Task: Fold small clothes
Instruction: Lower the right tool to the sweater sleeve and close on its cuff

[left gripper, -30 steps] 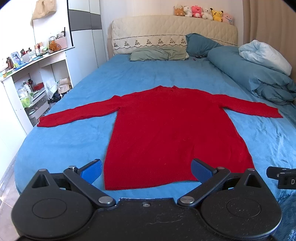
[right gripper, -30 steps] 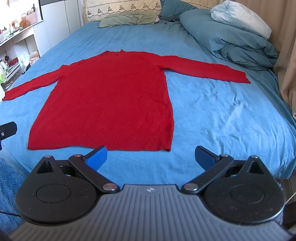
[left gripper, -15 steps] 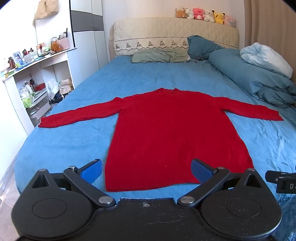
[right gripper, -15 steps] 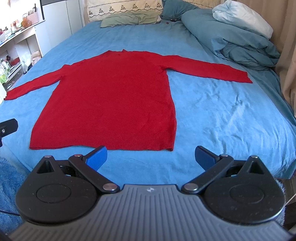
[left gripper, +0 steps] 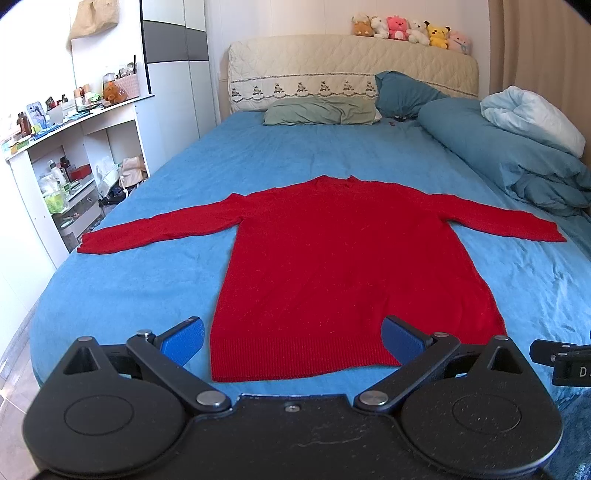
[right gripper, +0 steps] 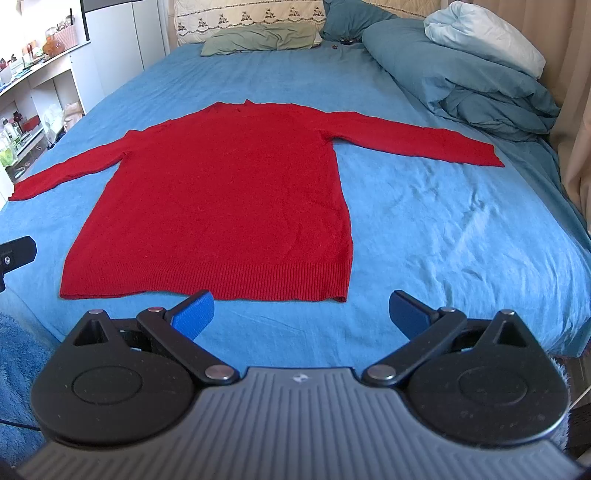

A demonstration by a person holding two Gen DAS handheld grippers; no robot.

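The red sweater (left gripper: 351, 266) is laid flat on the bed (left gripper: 140, 295), sleeves spread, ready for folding, while the left gripper (left gripper: 291, 341) and right gripper (right gripper: 301, 315) are held spread wide and empty near its hem.

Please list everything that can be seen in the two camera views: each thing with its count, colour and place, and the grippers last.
sweater: 1, red, flat on the bed, sleeves spread
bed sheet: 1, blue, under the sweater
pillows: 2, green and teal, by the headboard
duvet: 1, teal and pale blue, bunched on the right side
plush toys: 6, mixed colours, on the headboard
shelf unit: 1, white, cluttered, left of the bed
left gripper: 1, black, blue pads, open
right gripper: 1, black, blue pads, open
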